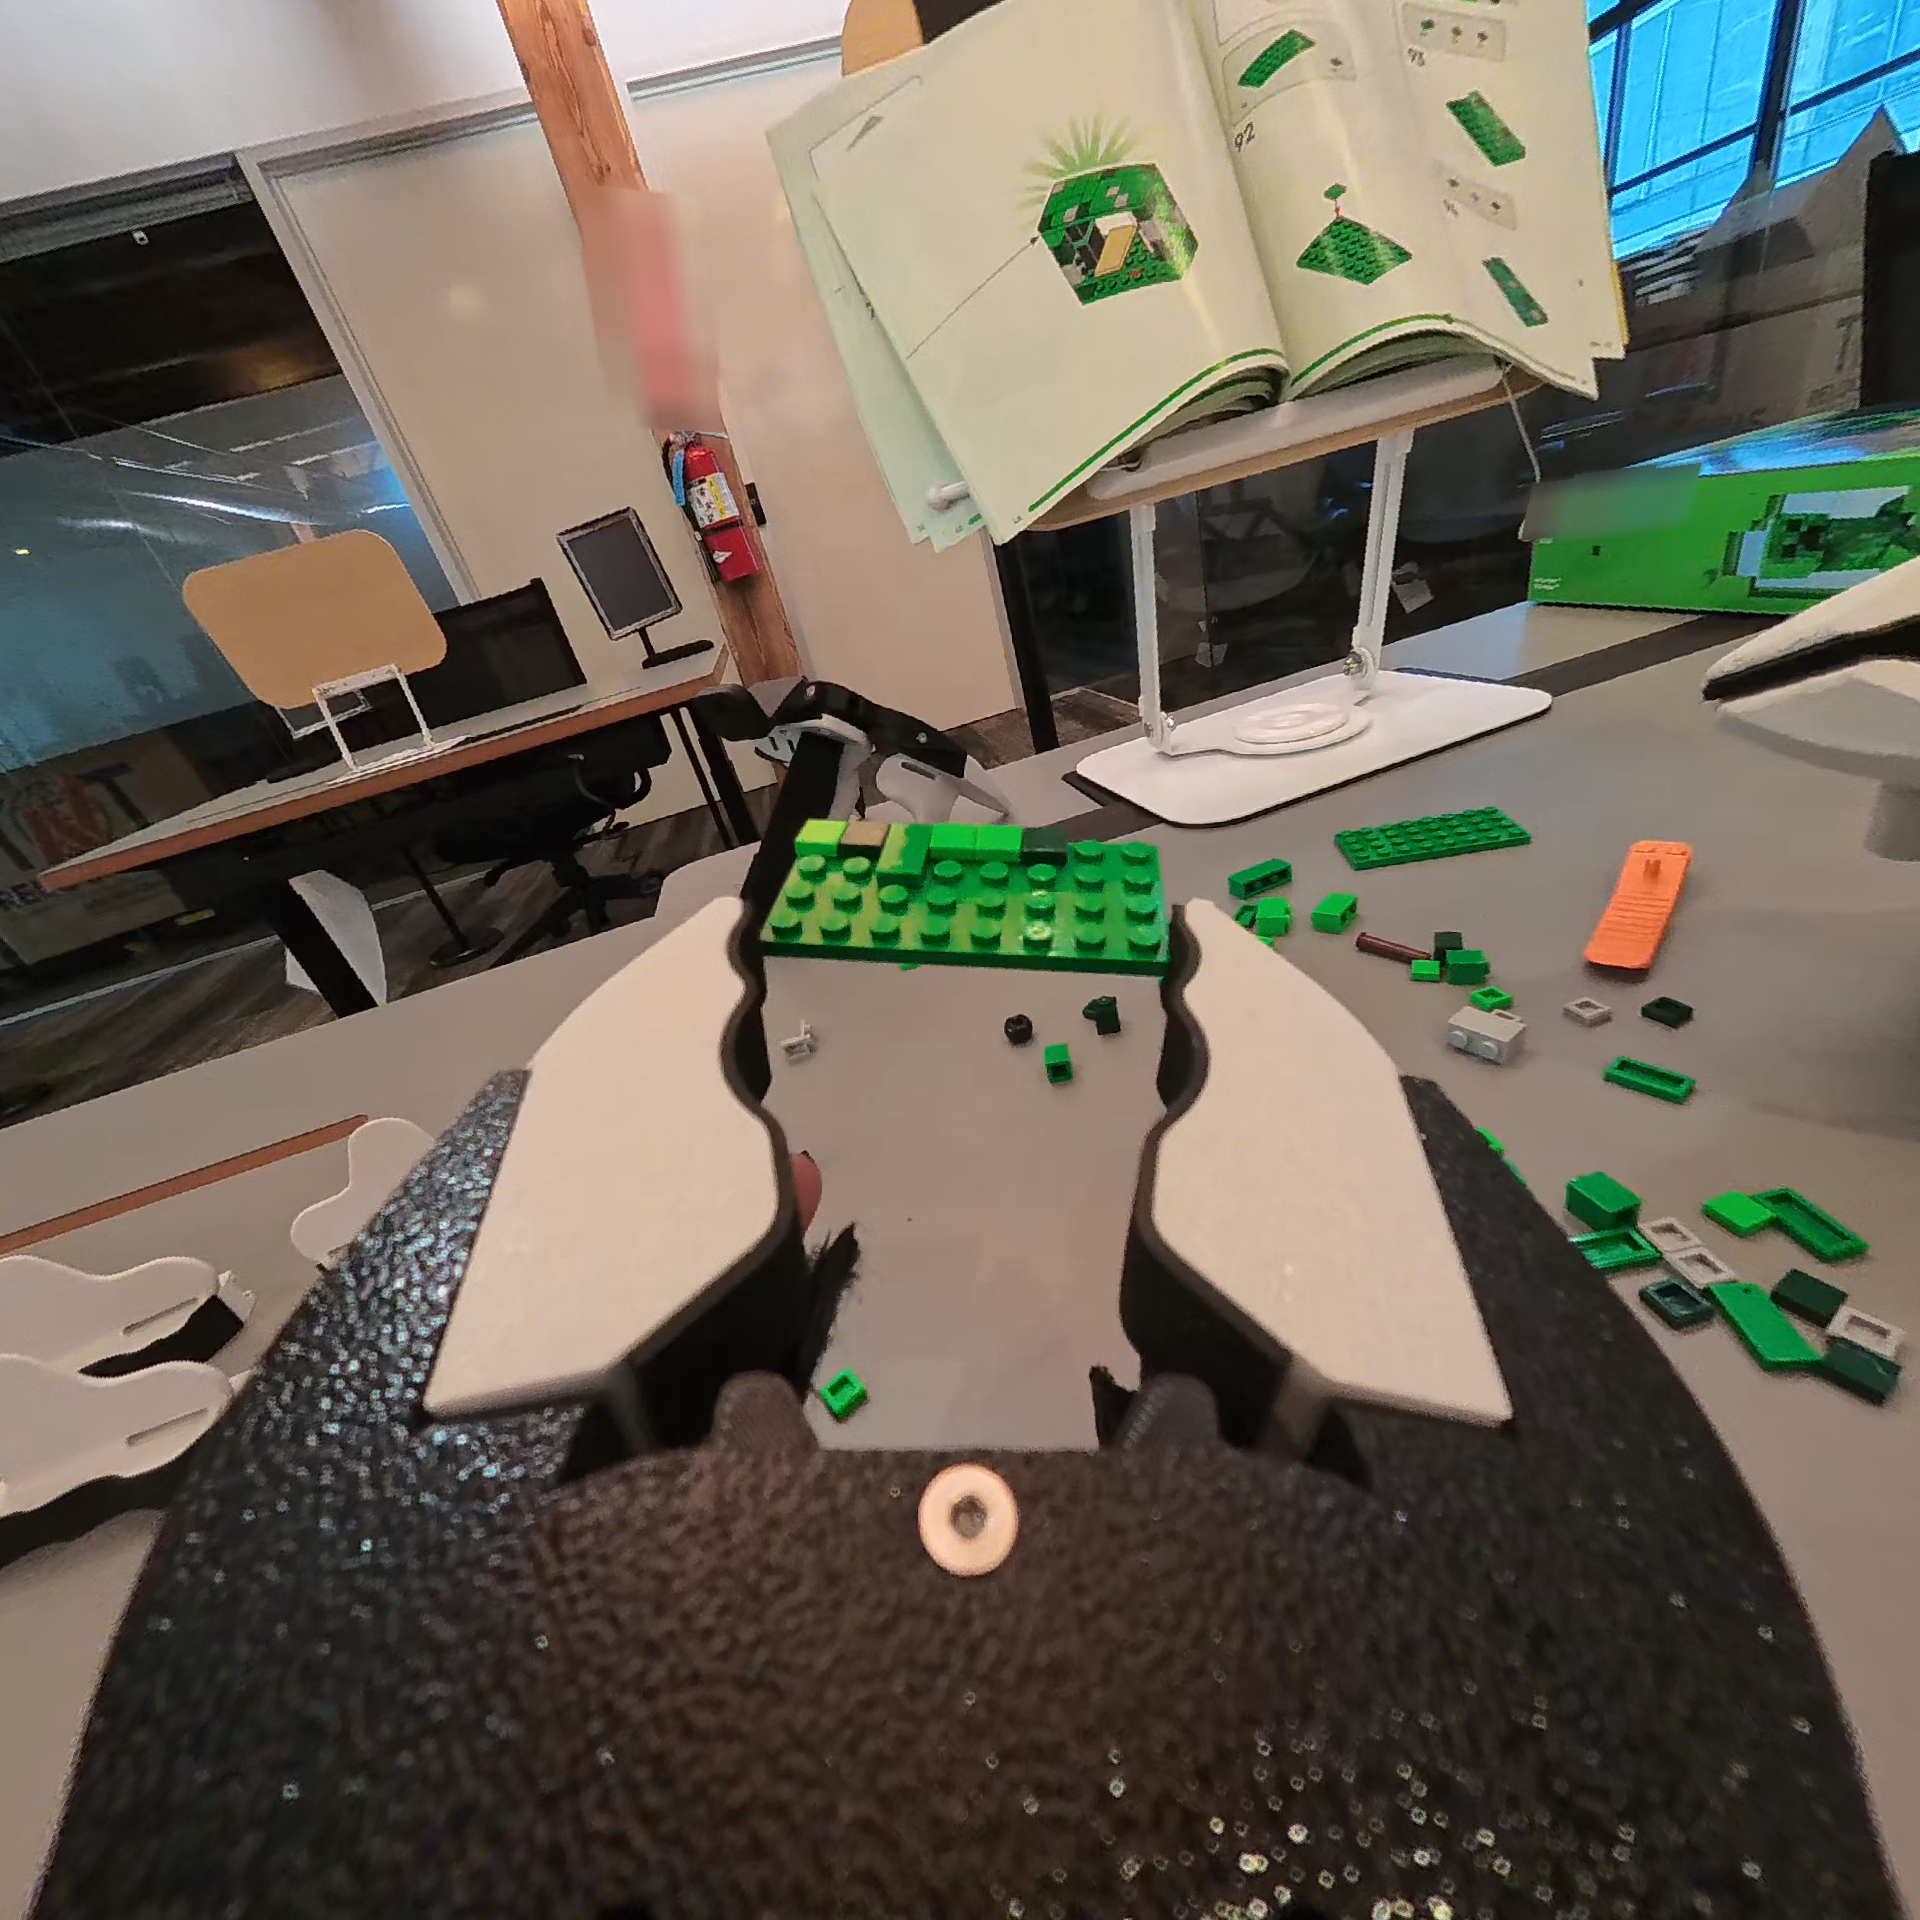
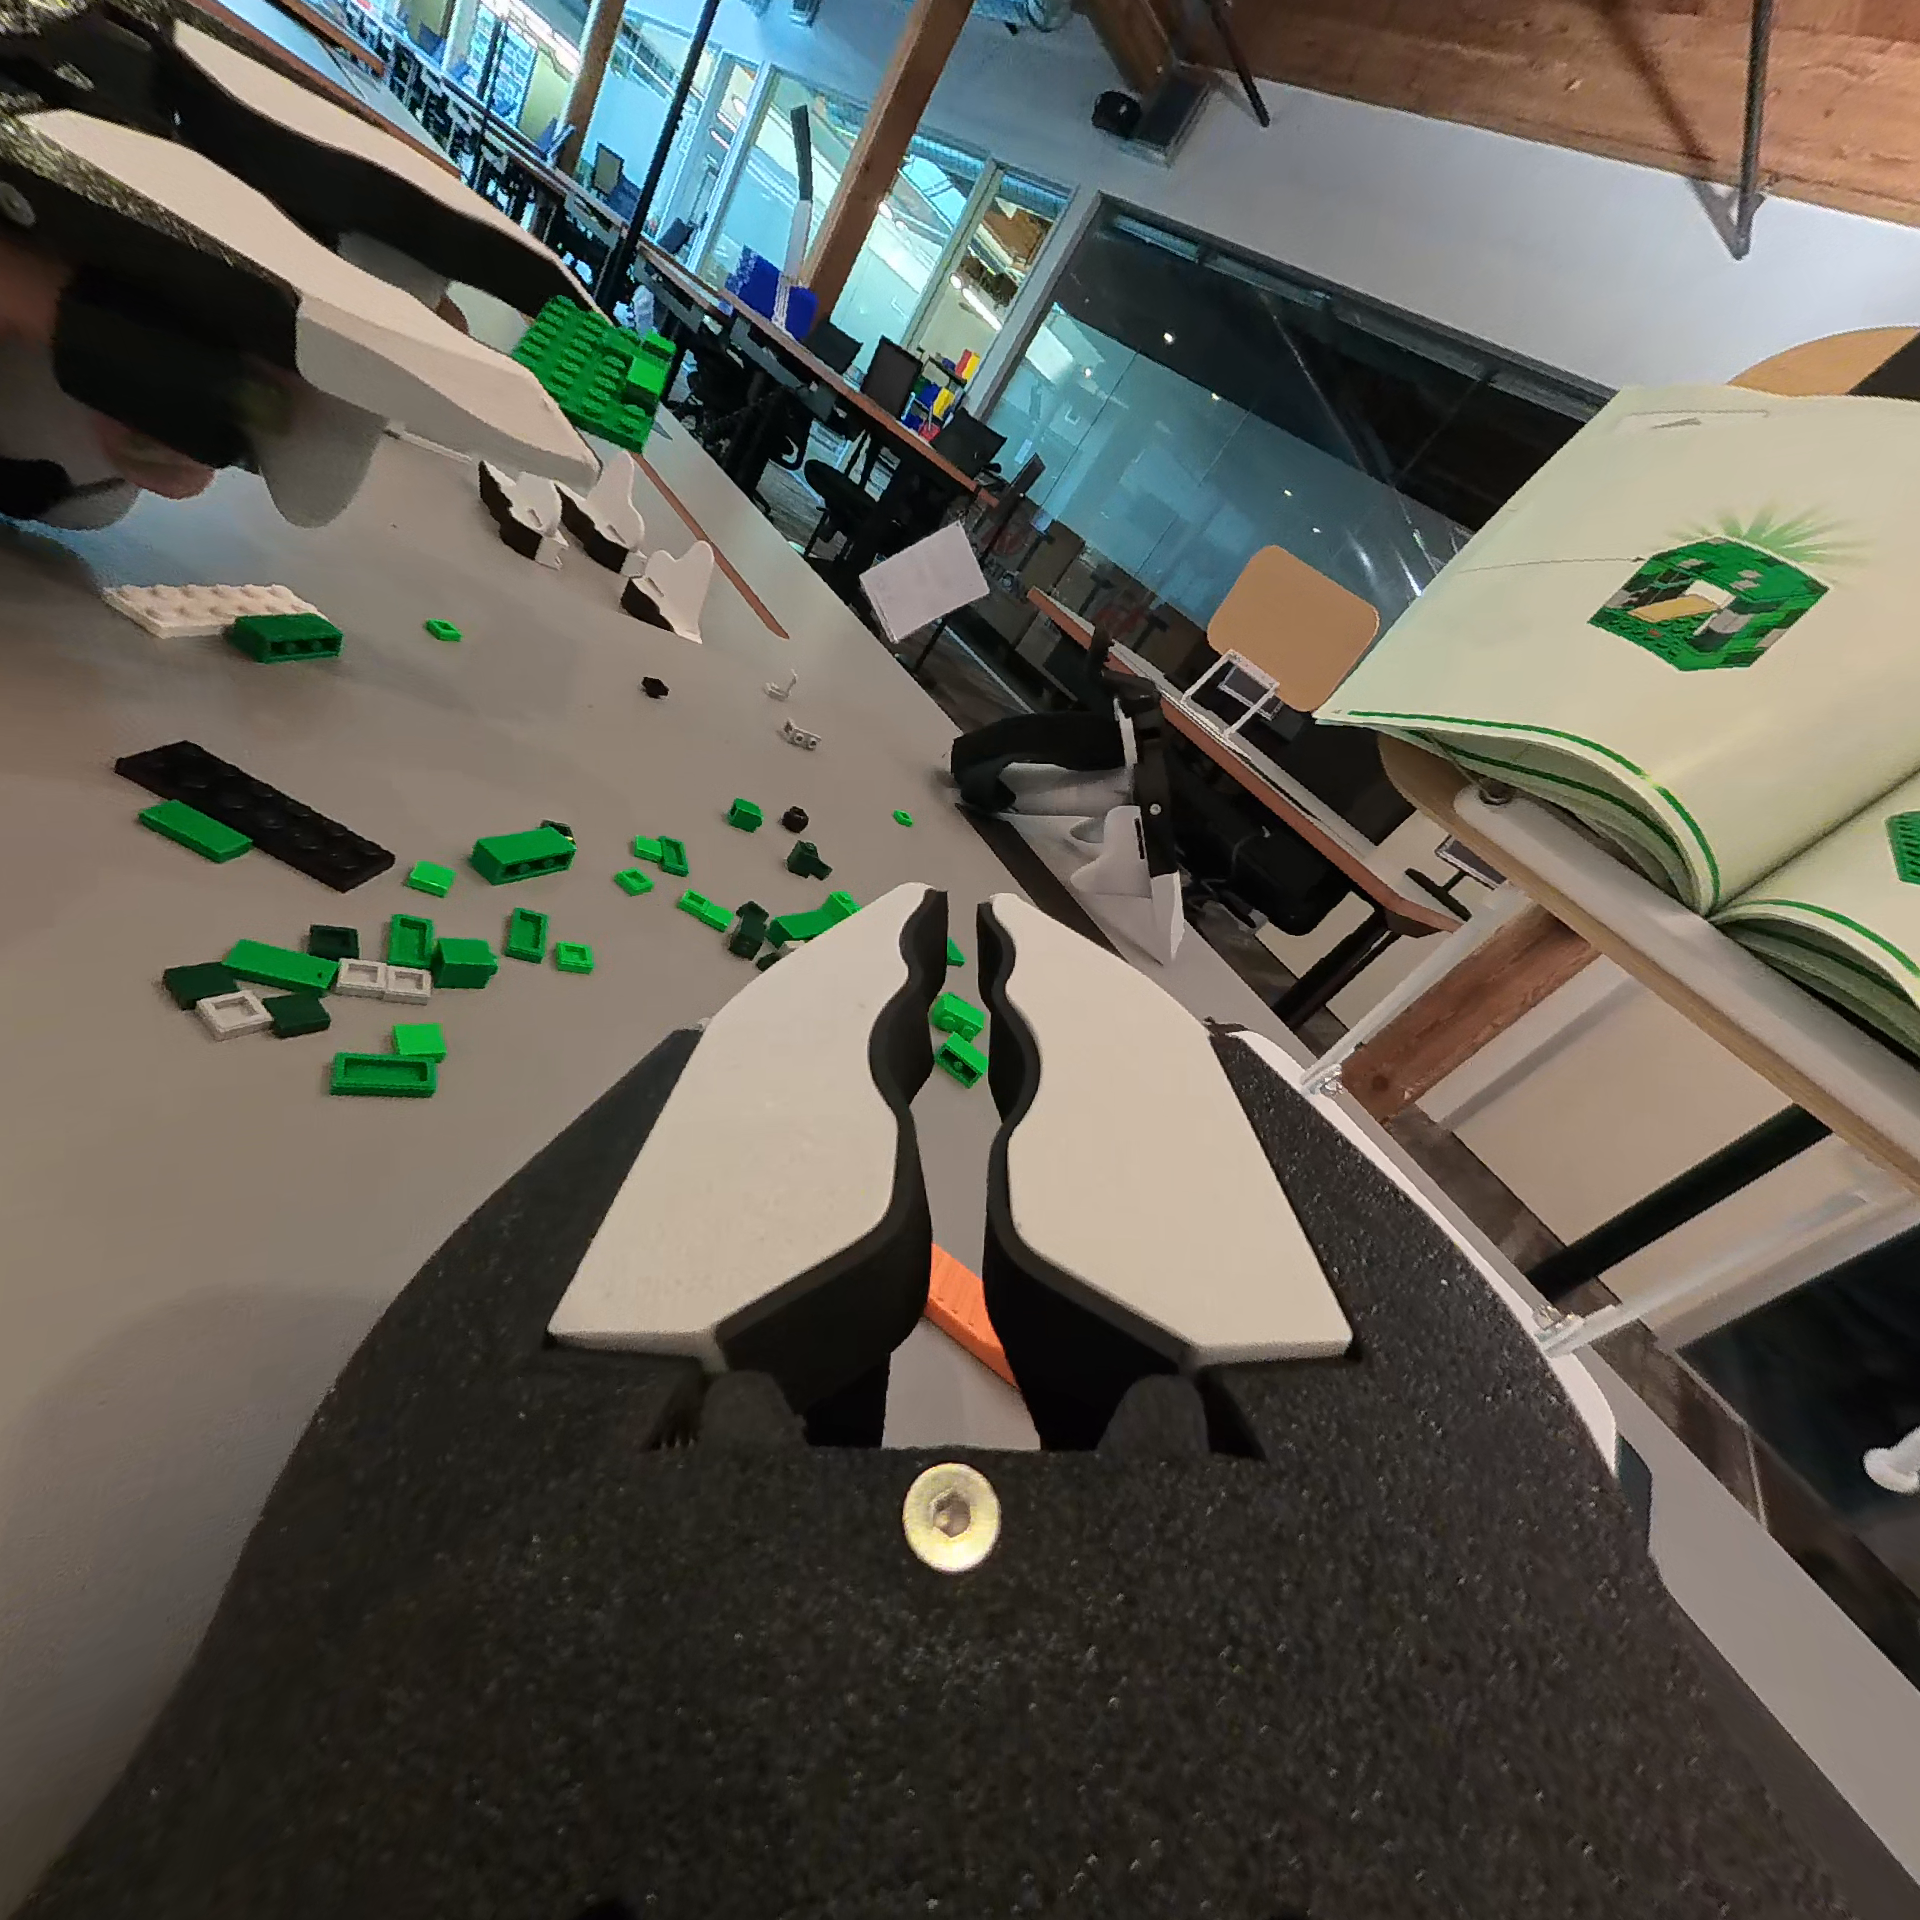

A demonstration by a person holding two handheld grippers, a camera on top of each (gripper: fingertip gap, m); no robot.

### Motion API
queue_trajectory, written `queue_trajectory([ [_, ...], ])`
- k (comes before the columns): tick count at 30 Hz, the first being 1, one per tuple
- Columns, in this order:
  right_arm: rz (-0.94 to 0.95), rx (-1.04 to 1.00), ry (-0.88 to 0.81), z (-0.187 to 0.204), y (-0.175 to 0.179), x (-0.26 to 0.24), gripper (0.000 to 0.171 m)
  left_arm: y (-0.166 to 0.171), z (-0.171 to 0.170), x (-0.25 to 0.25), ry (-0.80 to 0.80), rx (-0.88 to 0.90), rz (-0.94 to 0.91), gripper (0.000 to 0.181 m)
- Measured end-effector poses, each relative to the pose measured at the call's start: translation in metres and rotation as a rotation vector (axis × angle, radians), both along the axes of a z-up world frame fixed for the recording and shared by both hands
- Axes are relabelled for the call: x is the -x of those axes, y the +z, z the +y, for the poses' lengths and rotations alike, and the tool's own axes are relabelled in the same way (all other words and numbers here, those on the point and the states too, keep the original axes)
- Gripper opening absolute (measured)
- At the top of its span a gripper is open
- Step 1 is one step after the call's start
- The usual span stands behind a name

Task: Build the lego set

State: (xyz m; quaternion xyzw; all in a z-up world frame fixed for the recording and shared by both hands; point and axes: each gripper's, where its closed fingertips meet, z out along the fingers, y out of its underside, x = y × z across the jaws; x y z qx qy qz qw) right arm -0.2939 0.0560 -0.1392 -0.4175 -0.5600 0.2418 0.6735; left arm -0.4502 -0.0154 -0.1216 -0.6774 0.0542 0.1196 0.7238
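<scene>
Left tongs: I hold the green plate between the tips, clamped by its two short ends and lifted off the counter.
Right tongs: nearly closed, only a thin gap between the tips, and I see nothing gripped in them; they hang over the loose pieces at the right of the counter.
Built so far: the green plate carries a row of small tiles in light green, tan and dark green along its far edge, plus one raised green piece just near of that row; every other stud is bare.
Loose pieces: many small green, dark green and grey bits lie scattered on the counter, along with a long black plate, a white plate and a second, longer green plate at the far right.
Guide: the instruction book stands open on its white stand at the far side, showing a finished green cube.
Orange tool: the brick separator lies on the counter at the right, untouched.
Progress, as I judge it: early for this section; one layer is barely started and far from the cube pictured.
Left to do: pick the next small piece with my right tongs and press it onto the held plate, then go on through the remaining pile.
</scene>
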Motion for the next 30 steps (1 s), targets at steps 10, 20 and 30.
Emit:
queue_trajectory([
  [10,-0.017,-0.026,0.049,-0.010,-0.002,0.003,0.005,-0.002,0.002,-0.005,-0.032,0.009,0.002,0.073],
  [20,-0.028,-0.037,0.064,-0.013,-0.004,0.004,0.004,-0.002,0.002,-0.007,-0.042,0.010,0.010,0.073],
  [30,-0.006,-0.050,0.066,-0.015,0.000,0.002,0.003,0.006,-0.001,-0.008,-0.037,-0.037,0.031,0.073],
])
